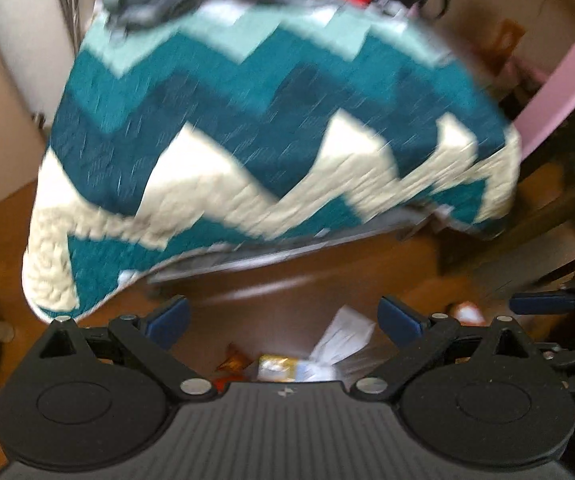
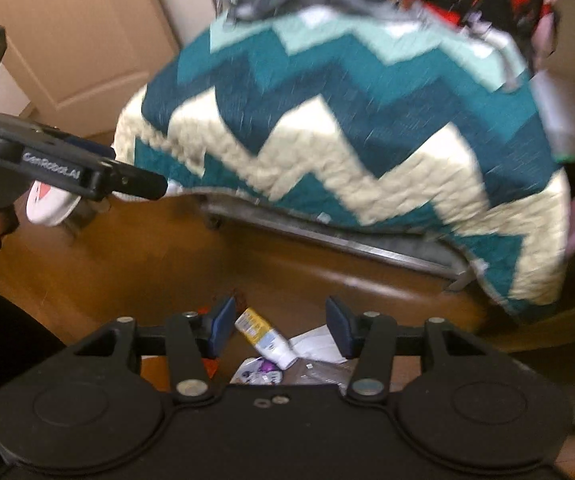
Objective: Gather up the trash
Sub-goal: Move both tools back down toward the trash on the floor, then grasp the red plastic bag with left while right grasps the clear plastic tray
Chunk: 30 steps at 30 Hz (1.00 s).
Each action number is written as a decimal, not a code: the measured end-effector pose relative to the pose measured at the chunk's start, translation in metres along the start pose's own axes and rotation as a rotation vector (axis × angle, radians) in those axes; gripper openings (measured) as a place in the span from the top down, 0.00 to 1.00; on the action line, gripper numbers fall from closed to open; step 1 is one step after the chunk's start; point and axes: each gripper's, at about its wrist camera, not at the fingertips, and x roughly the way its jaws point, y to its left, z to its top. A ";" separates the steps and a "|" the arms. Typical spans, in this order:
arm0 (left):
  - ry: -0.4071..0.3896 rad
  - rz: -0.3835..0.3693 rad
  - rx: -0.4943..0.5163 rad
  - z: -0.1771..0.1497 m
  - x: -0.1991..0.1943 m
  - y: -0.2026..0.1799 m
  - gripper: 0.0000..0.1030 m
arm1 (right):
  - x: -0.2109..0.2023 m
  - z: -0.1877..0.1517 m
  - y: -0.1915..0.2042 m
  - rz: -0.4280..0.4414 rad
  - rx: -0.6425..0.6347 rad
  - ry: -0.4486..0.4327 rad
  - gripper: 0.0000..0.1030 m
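Two grippers, left point(image 1: 283, 320) and right point(image 2: 280, 322), gape above littered brown floor point(image 2: 127, 272) beside chevron quilt point(image 2: 367, 132).

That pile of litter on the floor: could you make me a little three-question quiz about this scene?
1. True or false: the right gripper is clamped on the yellow-and-white tube.
2. The zigzag quilt hangs over: A) the bed frame's edge, B) the door?
3. Fill in: the litter lies on a brown ____ floor.

Key: 1 false, it is open, as is the left gripper; 2 A; 3 wooden.
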 end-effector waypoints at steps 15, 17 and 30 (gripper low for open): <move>0.375 0.072 0.074 -0.056 0.186 0.059 0.03 | 0.166 -0.057 -0.023 0.007 -0.175 0.267 0.51; 0.434 0.074 0.037 -0.066 0.210 0.068 0.03 | 0.188 -0.066 -0.028 -0.001 -0.193 0.319 0.51; 0.663 0.061 0.004 -0.136 0.316 0.090 0.03 | 0.289 -0.105 -0.020 -0.009 -0.531 0.476 0.51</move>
